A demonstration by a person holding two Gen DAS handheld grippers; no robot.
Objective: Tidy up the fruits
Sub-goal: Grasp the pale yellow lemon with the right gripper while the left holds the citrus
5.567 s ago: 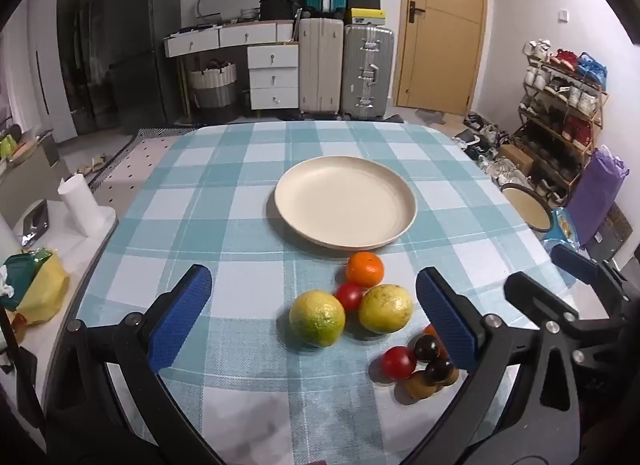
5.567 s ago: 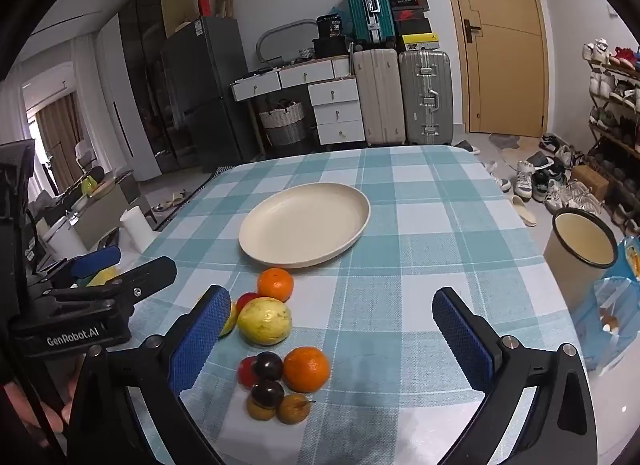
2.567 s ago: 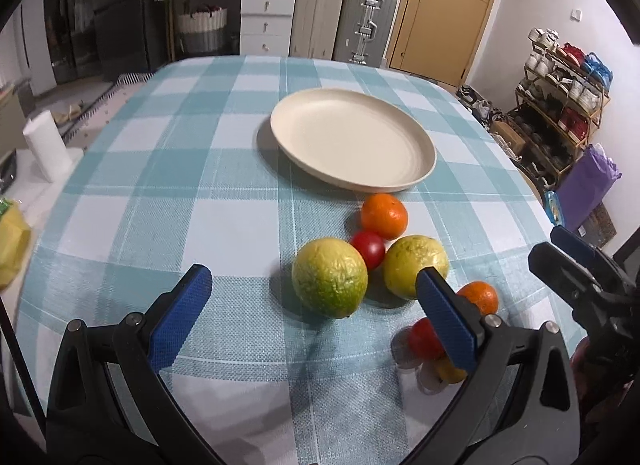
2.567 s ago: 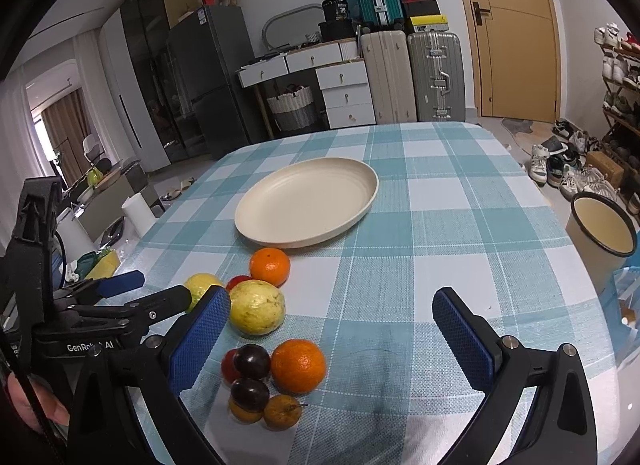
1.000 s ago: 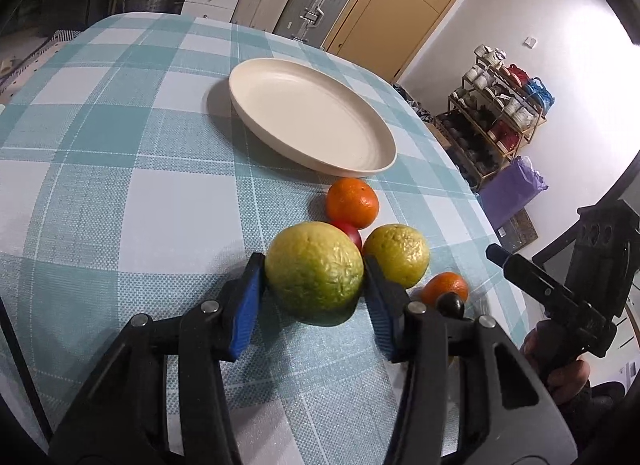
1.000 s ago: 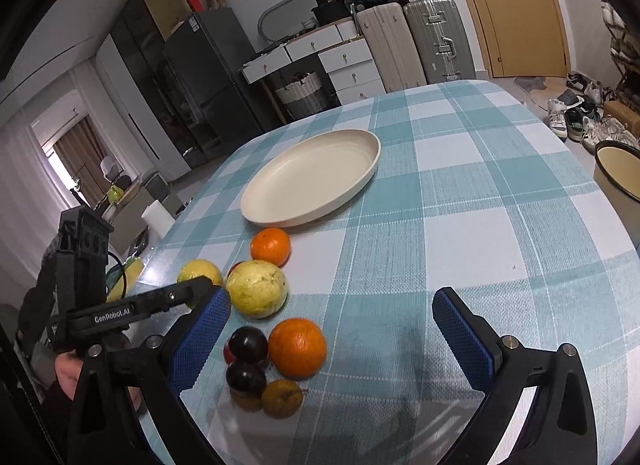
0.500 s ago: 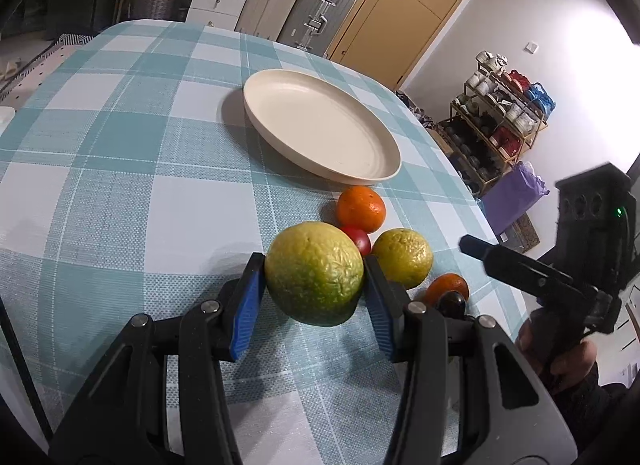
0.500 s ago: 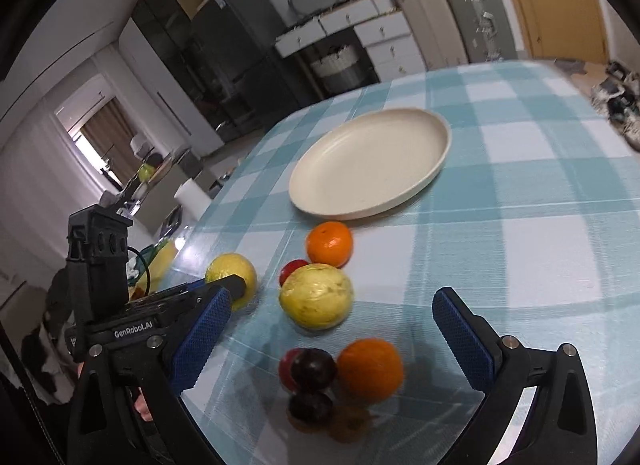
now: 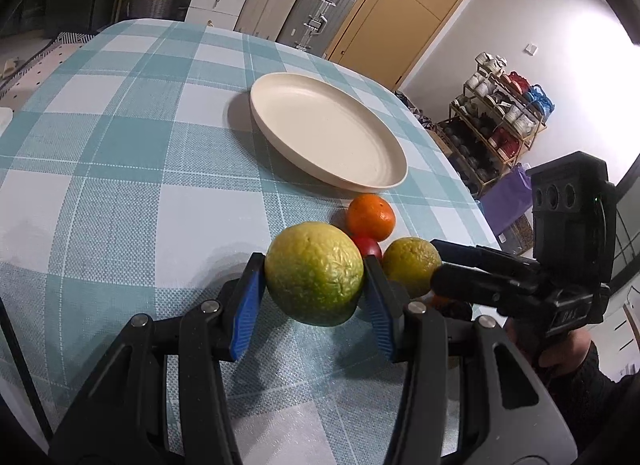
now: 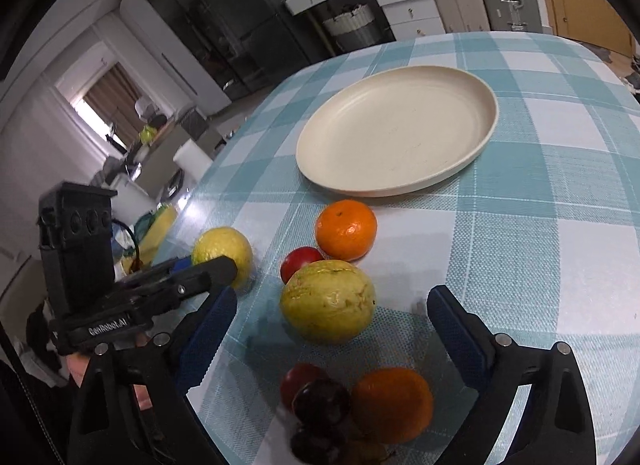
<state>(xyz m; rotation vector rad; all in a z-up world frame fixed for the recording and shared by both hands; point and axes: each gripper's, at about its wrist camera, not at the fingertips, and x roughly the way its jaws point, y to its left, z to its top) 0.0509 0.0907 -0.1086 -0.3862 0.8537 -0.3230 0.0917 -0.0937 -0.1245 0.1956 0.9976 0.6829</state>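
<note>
Left gripper (image 9: 314, 297): jaws clamped on a large green-yellow citrus (image 9: 314, 273), one blue pad (image 9: 245, 310) on each flank, fruit held between them above the checked table (image 9: 120, 169).

Beyond those jaws, slightly right: small red fruit (image 9: 368, 248), orange mandarin (image 9: 371, 217), then the cream plate (image 9: 326, 131), nothing on it.

Right gripper (image 10: 332, 323): jaws spread wide, holding nothing; a yellow-green citrus (image 10: 328, 301) lies on the table between them, touching neither pad.

Nearer than that fruit, between the jaws: a large orange (image 10: 392, 405), a second red fruit (image 10: 298, 381) and dark plums (image 10: 320, 401), blurred.
</note>
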